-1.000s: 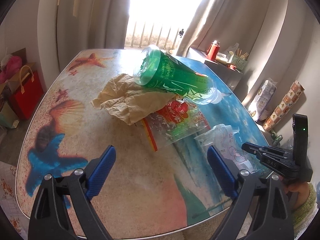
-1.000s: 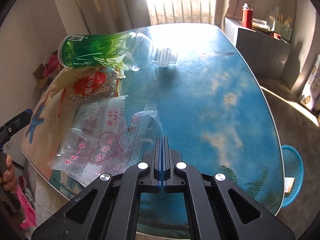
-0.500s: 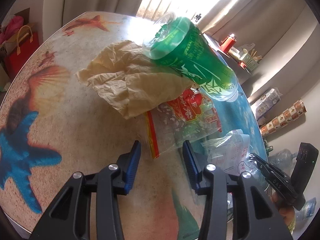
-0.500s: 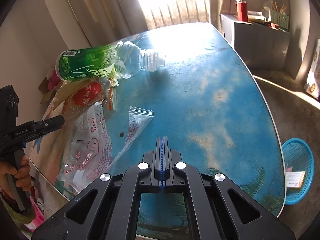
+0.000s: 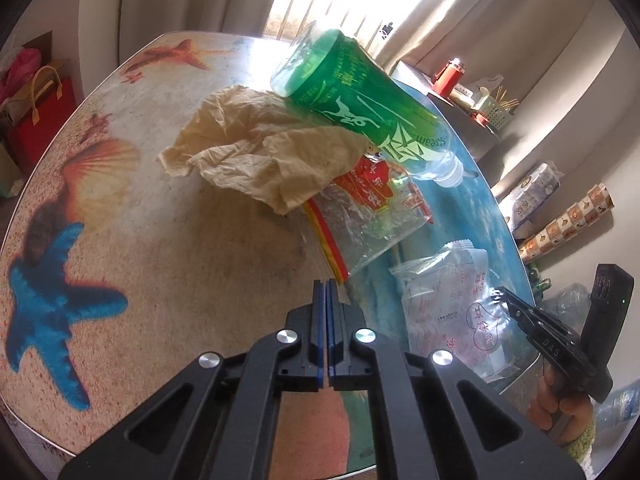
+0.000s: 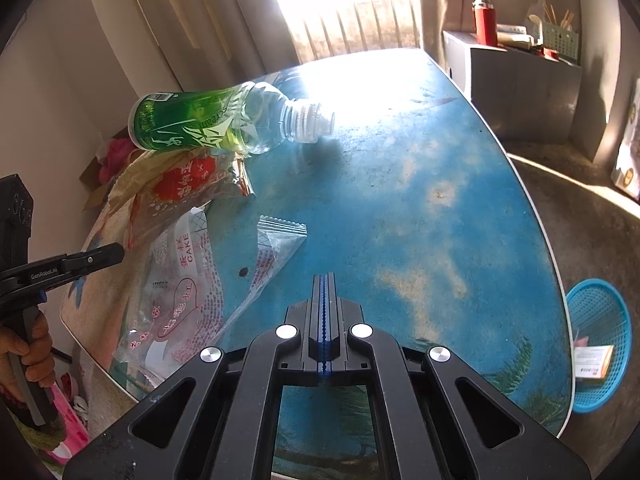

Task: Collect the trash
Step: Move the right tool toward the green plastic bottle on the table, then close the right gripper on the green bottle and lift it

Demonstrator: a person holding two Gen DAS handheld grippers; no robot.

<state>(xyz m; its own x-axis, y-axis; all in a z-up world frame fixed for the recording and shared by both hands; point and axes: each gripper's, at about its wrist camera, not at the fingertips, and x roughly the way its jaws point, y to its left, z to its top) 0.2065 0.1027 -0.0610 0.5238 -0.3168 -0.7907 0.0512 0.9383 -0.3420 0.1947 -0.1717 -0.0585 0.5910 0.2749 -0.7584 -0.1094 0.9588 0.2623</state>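
Observation:
A green-labelled plastic bottle (image 5: 360, 108) lies on its side across crumpled brown paper (image 5: 256, 160) and a clear wrapper with red print (image 5: 368, 208). A clear cake wrapper (image 5: 448, 304) lies nearer, at the table's edge. My left gripper (image 5: 326, 284) is shut and empty, its tips at the red wrapper's near corner. My right gripper (image 6: 326, 280) is shut and empty above the blue tabletop, right of the cake wrapper (image 6: 192, 280); the bottle (image 6: 208, 124) lies far left of it. Each gripper shows in the other's view: the right one (image 5: 504, 296), the left one (image 6: 116, 252).
The round table (image 6: 440, 200) has a printed beach and sea top. A blue basket (image 6: 600, 344) with a carton in it stands on the floor right of the table. A grey cabinet (image 6: 520, 80) with a red flask stands behind. A red bag (image 5: 40, 116) stands on the floor at left.
My left gripper has closed from wide open to shut and moved forward toward the red-printed wrapper. My right gripper stayed shut and drew slightly back from the cake wrapper.

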